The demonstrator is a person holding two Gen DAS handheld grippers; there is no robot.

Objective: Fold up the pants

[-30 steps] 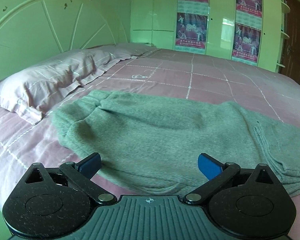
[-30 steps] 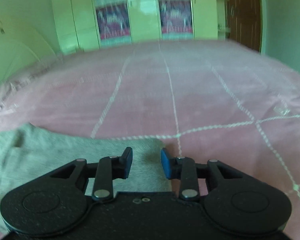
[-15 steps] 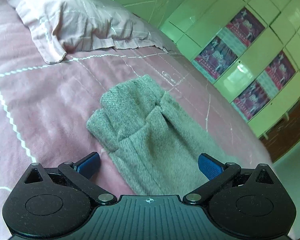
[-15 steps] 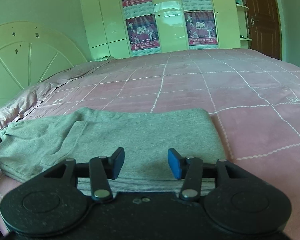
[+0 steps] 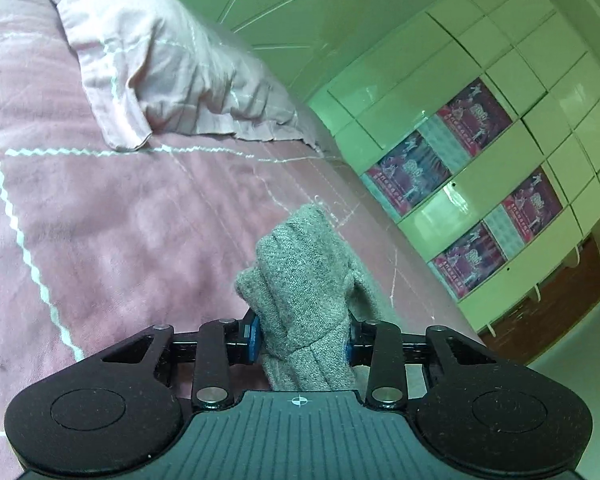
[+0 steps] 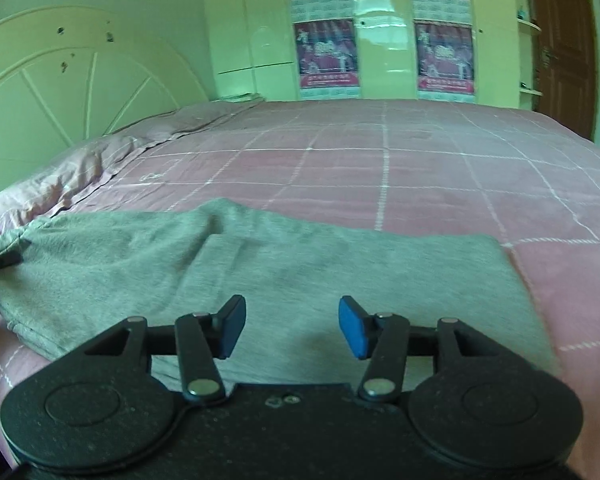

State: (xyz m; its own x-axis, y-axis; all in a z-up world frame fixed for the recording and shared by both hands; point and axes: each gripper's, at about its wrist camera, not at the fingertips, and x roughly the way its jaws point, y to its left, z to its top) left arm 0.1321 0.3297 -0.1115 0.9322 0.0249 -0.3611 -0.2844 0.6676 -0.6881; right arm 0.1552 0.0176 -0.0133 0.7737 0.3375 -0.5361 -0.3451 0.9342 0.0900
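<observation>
The grey knit pants lie folded lengthwise across the pink checked bed, waist end at the left. In the left wrist view my left gripper is shut on a bunched end of the pants, and the cloth stands up between the blue pads. My right gripper is open and empty, hovering just above the near edge of the pants at their right half. At the far left of the right wrist view a black piece of the left gripper sits at the waist end.
A pink pillow lies at the head of the bed, left of the pants. A cream headboard stands behind it. A wardrobe with posters and a brown door stand beyond the bed's far side.
My left gripper has closed on the end of the pants and bunched the cloth. My right gripper has drawn back, opened wider, and now hovers over the pants.
</observation>
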